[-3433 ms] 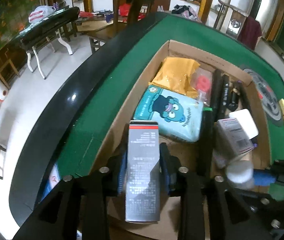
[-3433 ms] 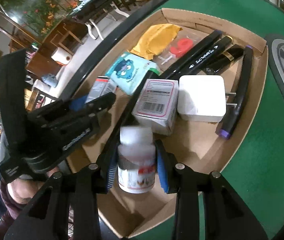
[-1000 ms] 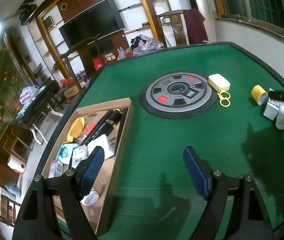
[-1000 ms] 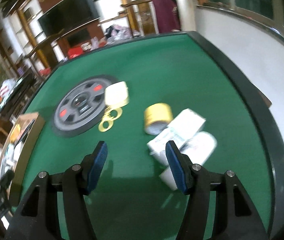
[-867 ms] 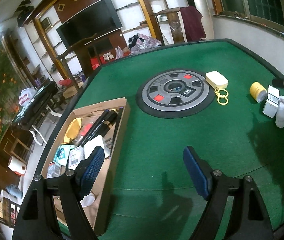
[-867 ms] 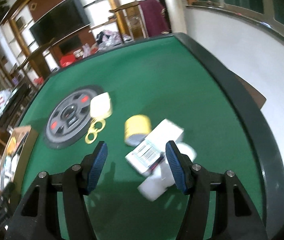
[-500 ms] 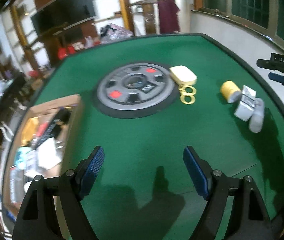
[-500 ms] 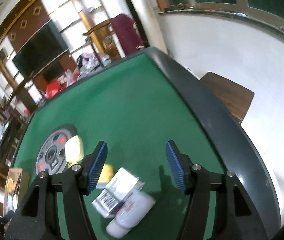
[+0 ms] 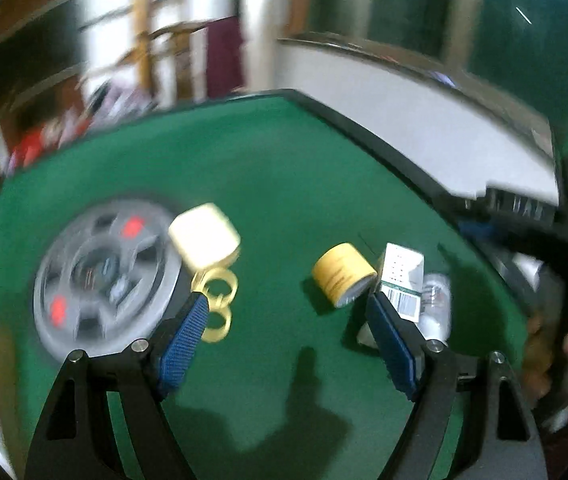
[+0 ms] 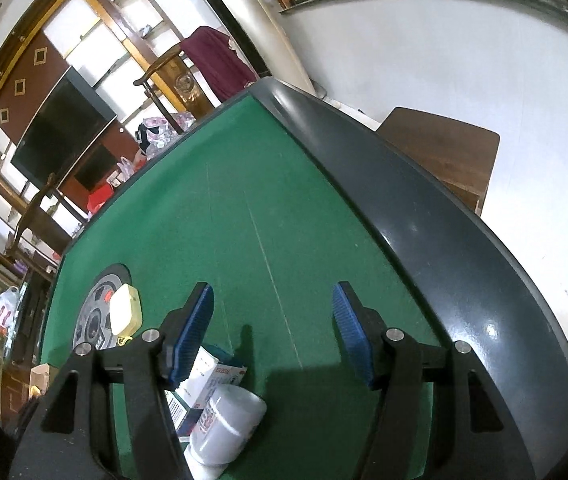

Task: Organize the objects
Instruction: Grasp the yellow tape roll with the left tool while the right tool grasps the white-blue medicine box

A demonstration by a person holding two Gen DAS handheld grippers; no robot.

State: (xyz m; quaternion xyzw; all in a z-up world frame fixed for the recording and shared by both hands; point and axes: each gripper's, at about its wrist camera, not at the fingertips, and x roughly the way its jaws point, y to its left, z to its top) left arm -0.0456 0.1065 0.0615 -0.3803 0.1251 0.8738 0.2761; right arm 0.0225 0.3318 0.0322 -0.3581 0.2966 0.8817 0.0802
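Note:
On the green felt table (image 9: 268, 184) lie a yellow tape roll (image 9: 342, 274), a white and green small box (image 9: 400, 280) and a white bottle (image 9: 436, 308) on its side, close together. A cream case (image 9: 206, 236) with gold rings (image 9: 218, 300) lies beside a grey round disc (image 9: 100, 276). My left gripper (image 9: 288, 328) is open and empty, above the felt between the rings and the box. My right gripper (image 10: 274, 332) is open and empty; the white bottle (image 10: 226, 420) and small box (image 10: 204, 380) lie low left of it.
The table's black padded rim (image 10: 424, 200) curves along the right. A brown wooden stool (image 10: 448, 148) stands beyond it on the white floor. The cream case (image 10: 126, 314) and disc (image 10: 94, 312) show far left. The other gripper and a hand (image 9: 556, 320) show at the right.
Both grippers left the cardboard box empty and swung right across the table. The left one has closed in on the tape roll, box and bottle. The right one now points past them.

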